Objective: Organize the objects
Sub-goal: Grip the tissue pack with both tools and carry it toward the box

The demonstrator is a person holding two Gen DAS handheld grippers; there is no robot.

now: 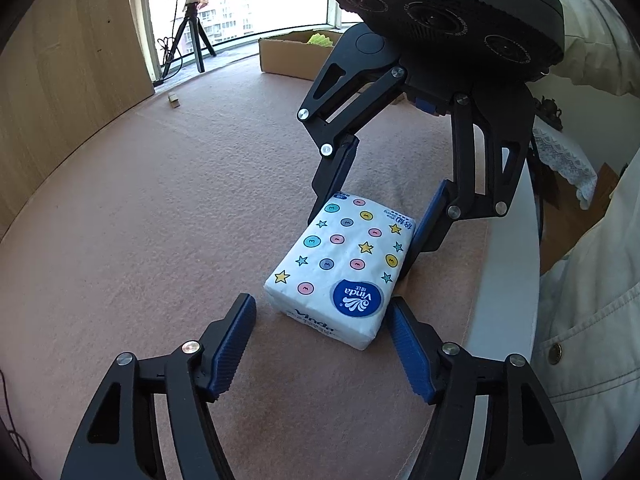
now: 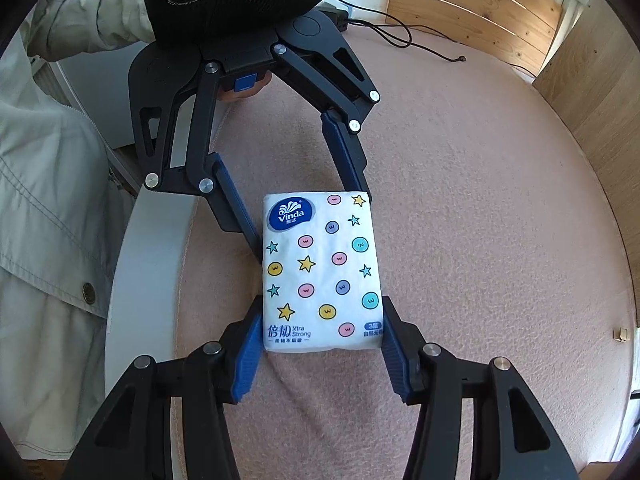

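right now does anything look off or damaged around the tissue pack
Nothing looks damaged or spilled. The tissue pack lies flat and intact on the pink cloth, near the table's edge, with the right gripper around one end and the left gripper open at the other. A small tan scrap sits alone farther off.

The small tan block far beyond the left jaws was too small to identify, and the open brown cardboard box stood partly hidden behind the opposite black gripper.
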